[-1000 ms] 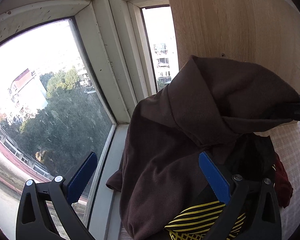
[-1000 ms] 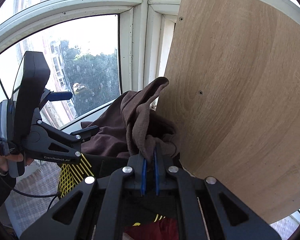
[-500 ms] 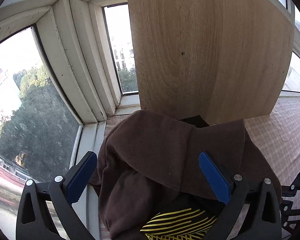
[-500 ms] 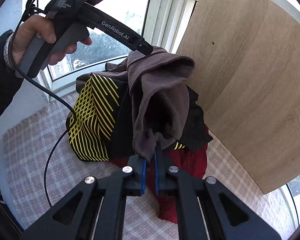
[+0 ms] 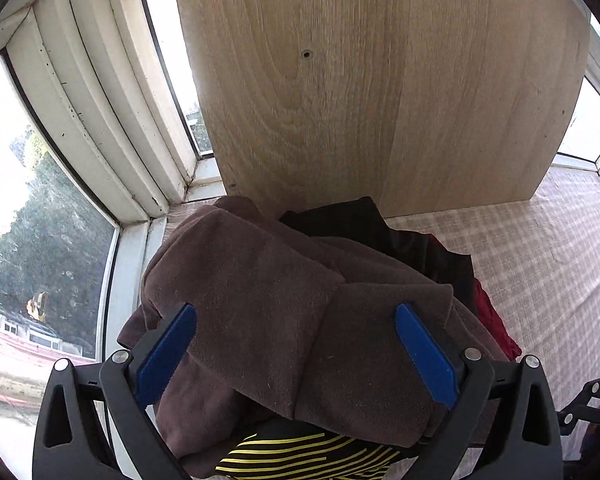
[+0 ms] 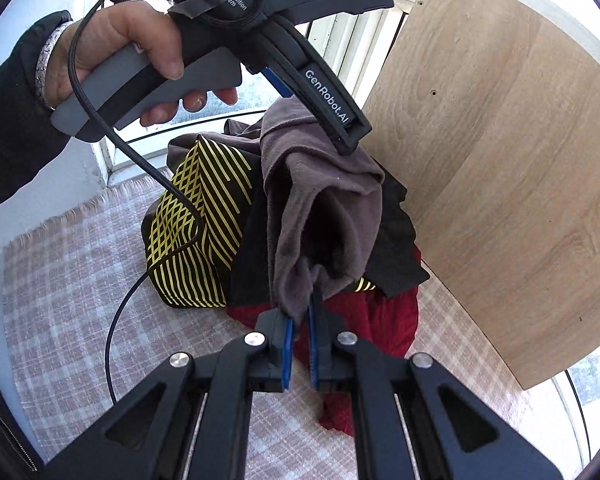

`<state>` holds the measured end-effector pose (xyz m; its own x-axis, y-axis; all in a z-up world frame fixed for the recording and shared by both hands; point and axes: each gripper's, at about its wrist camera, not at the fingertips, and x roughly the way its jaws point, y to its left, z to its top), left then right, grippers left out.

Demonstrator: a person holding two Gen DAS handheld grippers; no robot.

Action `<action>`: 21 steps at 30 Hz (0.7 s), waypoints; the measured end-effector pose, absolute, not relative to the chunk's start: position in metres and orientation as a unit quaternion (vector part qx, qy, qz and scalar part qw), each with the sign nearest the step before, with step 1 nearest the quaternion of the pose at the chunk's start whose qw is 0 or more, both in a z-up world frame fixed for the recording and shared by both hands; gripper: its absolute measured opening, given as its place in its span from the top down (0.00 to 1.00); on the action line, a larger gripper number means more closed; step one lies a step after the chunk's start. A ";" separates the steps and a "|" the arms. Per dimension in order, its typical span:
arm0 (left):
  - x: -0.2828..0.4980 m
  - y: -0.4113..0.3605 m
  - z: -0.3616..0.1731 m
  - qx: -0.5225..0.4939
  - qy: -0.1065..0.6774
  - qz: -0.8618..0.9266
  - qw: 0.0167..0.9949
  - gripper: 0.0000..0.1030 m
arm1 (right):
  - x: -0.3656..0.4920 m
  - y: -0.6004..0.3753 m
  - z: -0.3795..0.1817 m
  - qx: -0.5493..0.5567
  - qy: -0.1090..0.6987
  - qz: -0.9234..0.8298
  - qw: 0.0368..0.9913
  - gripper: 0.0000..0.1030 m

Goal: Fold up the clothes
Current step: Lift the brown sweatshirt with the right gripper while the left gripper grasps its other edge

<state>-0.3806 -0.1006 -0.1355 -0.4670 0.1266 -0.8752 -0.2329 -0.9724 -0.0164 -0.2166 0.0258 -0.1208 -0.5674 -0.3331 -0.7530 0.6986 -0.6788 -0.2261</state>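
A brown fleece garment [image 6: 324, 200] hangs stretched up from a pile of clothes. My right gripper [image 6: 300, 330] is shut on its lower edge, near the camera. In the left wrist view the same brown garment [image 5: 268, 304] bulges between the wide-open blue pads [image 5: 166, 350] of my left gripper [image 5: 296, 350]. From the right wrist view, a person's hand [image 6: 140, 52] holds the left gripper [image 6: 346, 136], whose tip rests against the top of the garment.
Under the brown garment lie a black and yellow striped piece [image 6: 196, 232], a black one [image 6: 396, 240] and a red one [image 6: 384, 320]. A checked cloth [image 6: 60, 280] covers the surface. An upright wooden board [image 6: 500, 200] stands right behind the pile, windows [image 5: 40, 240] to the left. A black cable [image 6: 118, 320] dangles.
My right gripper has drawn back from the board, pulling the brown garment's edge with it. My left gripper has swung over the garment, which now sits between its open fingers.
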 end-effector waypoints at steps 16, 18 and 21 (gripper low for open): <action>-0.356 -0.148 -0.096 -0.437 -0.086 0.885 0.134 0.92 | -0.236 0.043 -0.105 0.344 0.217 -0.871 0.274 0.94; -0.343 -0.156 -0.073 -0.408 -0.101 0.897 0.140 0.92 | -0.247 0.047 -0.083 0.323 0.208 -0.887 0.258 0.94; -0.330 -0.168 -0.036 -0.368 -0.125 0.909 0.152 0.92 | -0.263 0.054 -0.052 0.290 0.194 -0.907 0.234 0.94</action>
<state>-0.3300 -0.1676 -0.0356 -0.6833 0.3691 -0.6299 -0.1849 -0.9222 -0.3397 -0.2625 0.0536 -0.0516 -0.7221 -0.3114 -0.6177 0.5366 -0.8157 -0.2160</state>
